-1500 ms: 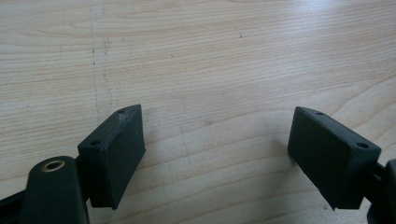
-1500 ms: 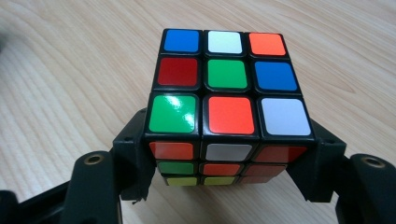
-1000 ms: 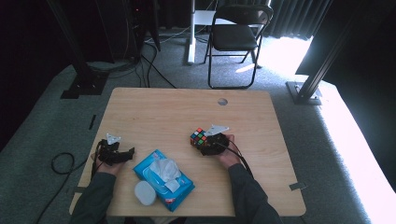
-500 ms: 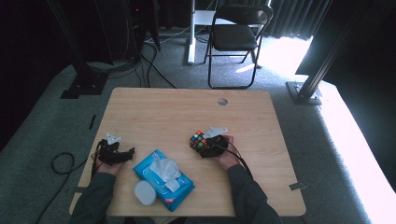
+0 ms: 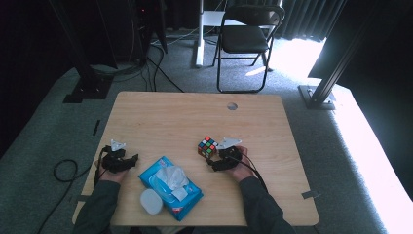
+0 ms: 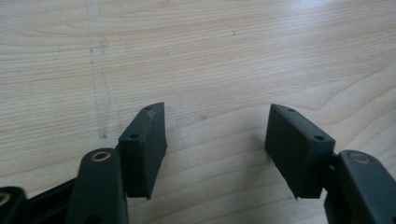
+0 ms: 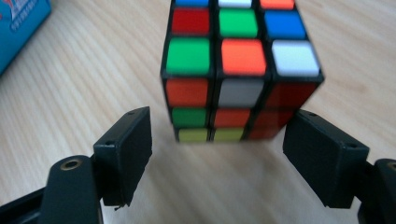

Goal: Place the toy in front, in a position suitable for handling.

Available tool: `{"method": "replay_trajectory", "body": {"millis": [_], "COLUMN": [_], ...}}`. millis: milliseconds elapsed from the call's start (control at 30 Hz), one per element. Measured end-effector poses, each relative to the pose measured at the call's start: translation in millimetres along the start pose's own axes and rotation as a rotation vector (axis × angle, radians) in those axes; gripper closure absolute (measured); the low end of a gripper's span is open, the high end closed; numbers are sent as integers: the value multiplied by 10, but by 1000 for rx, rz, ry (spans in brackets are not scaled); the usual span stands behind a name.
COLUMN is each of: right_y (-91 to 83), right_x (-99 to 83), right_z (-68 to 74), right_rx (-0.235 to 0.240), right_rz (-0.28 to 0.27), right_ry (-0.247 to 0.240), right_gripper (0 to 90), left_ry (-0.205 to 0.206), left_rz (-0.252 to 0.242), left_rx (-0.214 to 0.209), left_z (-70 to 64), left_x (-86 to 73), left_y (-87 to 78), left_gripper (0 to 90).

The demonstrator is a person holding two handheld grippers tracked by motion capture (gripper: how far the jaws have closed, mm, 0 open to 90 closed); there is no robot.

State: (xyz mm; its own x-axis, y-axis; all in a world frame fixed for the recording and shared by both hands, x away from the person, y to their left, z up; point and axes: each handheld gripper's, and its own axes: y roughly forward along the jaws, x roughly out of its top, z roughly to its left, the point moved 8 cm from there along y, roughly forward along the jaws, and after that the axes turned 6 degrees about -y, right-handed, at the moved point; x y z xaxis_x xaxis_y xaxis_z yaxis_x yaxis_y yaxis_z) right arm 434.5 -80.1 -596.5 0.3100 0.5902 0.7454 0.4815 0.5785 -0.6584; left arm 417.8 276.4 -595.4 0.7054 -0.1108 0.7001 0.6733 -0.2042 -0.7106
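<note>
A scrambled colour cube rests on the wooden table right of centre. My right gripper is open just behind it, its black jaws level with the cube's near face and not touching it. My left gripper stands open near the table's left edge, with bare wood between its jaws.
A blue pack of wet wipes with a tissue sticking out lies between the two hands. A white round lid sits by its front corner. A small hole marks the table's far side. A folding chair stands beyond the table.
The right gripper and the cube have shifted slightly; the cube sits a little nearer the jaws. The left hand has stayed put.
</note>
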Motion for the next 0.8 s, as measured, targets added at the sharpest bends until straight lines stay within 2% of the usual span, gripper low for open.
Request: {"method": "replay_trajectory", "body": {"millis": [267, 500, 800], "right_y": [-33, -63, -77], "right_x": [-82, -121, -136], "right_z": [42, 60, 70], "right_rx": [0, 23, 32], "right_rz": [21, 17, 18], "right_ry": [-9, 6, 6], "right_gripper": [249, 248, 248], "left_ry": [-2, -6, 52], "left_rz": [-29, -70, -87], "left_rx": [-9, -28, -54], "left_z": [-20, -85, -286], "left_x": [43, 101, 126], "left_y": [-91, -234, -344], "left_gripper": [392, 387, 381]}}
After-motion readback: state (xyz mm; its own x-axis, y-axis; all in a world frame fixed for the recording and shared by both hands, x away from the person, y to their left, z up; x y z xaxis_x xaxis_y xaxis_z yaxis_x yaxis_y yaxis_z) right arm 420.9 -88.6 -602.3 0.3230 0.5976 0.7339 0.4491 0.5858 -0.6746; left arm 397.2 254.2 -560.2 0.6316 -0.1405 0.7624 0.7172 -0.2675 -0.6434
